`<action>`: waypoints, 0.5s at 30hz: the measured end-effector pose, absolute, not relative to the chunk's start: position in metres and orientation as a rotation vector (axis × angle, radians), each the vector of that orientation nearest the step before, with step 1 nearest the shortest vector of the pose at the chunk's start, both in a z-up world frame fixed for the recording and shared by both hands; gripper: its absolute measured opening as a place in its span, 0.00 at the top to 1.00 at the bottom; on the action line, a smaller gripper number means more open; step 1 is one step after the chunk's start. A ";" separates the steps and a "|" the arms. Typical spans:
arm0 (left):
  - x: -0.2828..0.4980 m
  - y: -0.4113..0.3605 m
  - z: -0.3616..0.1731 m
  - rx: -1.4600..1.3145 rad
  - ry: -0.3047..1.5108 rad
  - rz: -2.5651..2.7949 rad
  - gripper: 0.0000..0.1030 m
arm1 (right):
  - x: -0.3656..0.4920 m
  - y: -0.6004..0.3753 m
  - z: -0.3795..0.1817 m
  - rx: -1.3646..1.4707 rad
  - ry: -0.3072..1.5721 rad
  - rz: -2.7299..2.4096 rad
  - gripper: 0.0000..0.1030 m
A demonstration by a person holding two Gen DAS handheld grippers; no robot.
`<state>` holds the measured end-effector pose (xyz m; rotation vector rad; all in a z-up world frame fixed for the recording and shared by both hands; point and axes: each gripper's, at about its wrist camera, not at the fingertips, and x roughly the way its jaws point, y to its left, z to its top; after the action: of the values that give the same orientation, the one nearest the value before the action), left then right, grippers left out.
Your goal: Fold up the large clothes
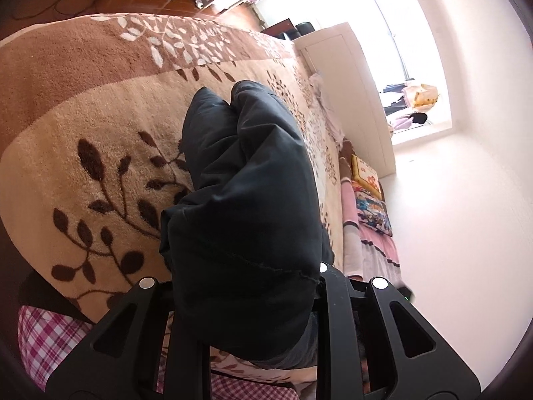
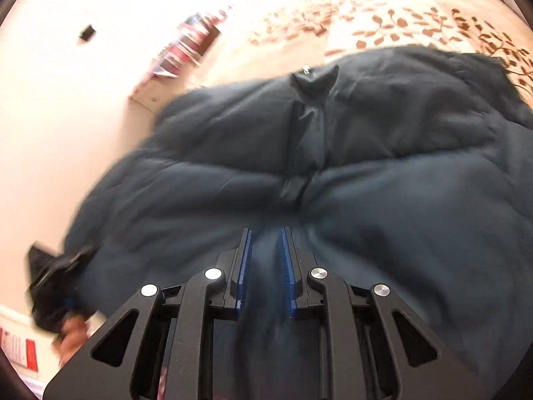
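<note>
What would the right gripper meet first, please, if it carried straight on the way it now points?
More of the dark padded jacket: the right gripper already has a fold of it between its jaws, and the jacket fills the view ahead. The leaf-patterned blanket lies beyond.

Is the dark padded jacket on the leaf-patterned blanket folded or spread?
Partly bunched: the dark padded jacket puckers where the right gripper pinches it.

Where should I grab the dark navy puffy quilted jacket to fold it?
Probably at the dark navy puffy quilted jacket's outer edge, coming in low from the side: the quilted panels are thick, but the edge pinches thin, as the right hand-held gripper shows.
</note>
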<state>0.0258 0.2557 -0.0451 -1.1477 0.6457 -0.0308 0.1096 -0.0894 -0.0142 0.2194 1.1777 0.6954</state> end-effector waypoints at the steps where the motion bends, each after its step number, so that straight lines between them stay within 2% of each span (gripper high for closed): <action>1: 0.026 0.258 -0.046 -1.154 0.645 -0.029 0.80 | 0.098 -0.098 -0.009 0.210 1.169 0.707 0.81; 5: 0.013 0.261 -0.057 -1.165 0.647 -0.023 0.80 | 0.057 -0.113 -0.007 0.209 1.202 0.749 0.81; 9: 0.011 0.255 -0.058 -1.149 0.665 -0.014 0.80 | 0.046 -0.100 -0.041 0.133 1.293 0.714 0.82; 13: 0.005 0.246 -0.053 -1.095 0.668 -0.010 0.80 | 0.056 -0.083 -0.074 0.070 1.318 0.699 0.97; 15: 0.005 0.244 -0.050 -1.077 0.668 -0.010 0.80 | 0.060 -0.083 -0.078 0.091 1.332 0.703 1.00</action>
<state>0.0045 0.2441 -0.0504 -1.0769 0.6678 -0.0098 0.0605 -0.0832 -0.0779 0.0914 1.3315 0.7034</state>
